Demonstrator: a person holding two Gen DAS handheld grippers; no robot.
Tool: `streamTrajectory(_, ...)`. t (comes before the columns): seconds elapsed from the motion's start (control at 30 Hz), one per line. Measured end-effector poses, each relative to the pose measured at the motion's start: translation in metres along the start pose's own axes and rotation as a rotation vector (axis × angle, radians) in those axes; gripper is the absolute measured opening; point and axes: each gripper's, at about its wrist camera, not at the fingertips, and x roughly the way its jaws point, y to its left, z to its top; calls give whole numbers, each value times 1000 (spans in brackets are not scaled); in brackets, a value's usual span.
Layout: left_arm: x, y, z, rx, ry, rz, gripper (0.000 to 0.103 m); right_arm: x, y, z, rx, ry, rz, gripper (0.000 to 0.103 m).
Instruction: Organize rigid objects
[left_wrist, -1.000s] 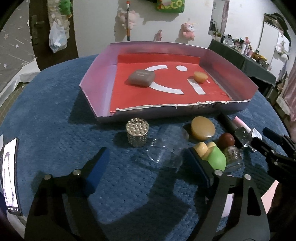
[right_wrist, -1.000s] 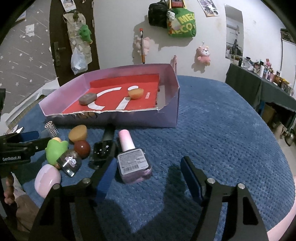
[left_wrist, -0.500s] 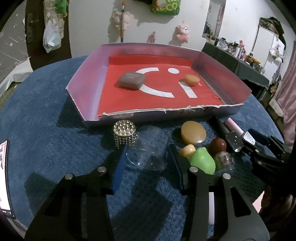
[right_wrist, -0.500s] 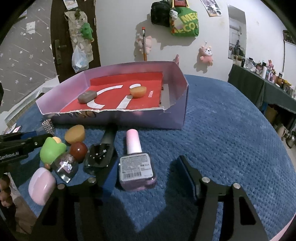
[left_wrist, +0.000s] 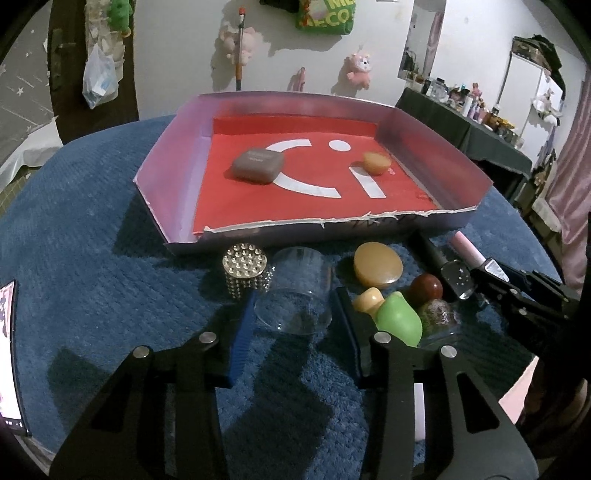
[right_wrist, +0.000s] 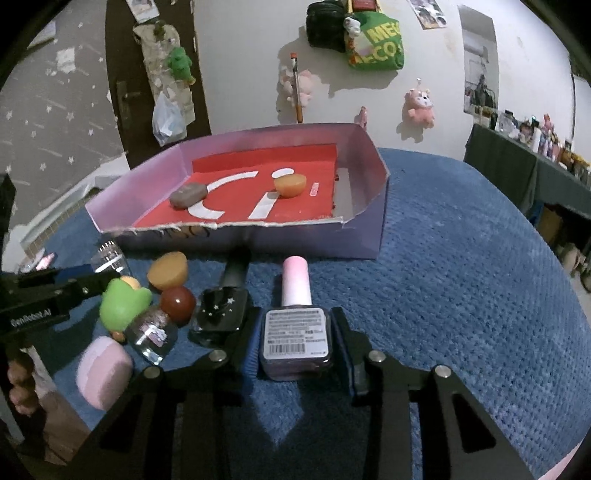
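— Where can your right gripper pass?
— To your right the blue cloth lies open up to the tray. On your left, the black bottle sits just beside the finger, with the red ball and glitter bottle crowded behind it.
— And the left gripper?
— The studded cylinder stands just beside your left finger; the green toy and cream piece press against the right one. The tray's torn front wall blocks straight ahead. Leftward, the cloth is open.
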Motion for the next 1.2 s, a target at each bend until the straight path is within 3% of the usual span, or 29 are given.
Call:
streamTrajectory(0.33,-7,0,1,-4,-19,-4,38,-21,13,14,-9,-55,56,38)
streamTrajectory(1.2,-37,-4,19,15,-122,-14,38,-35,22,26,-35,-86,99,38)
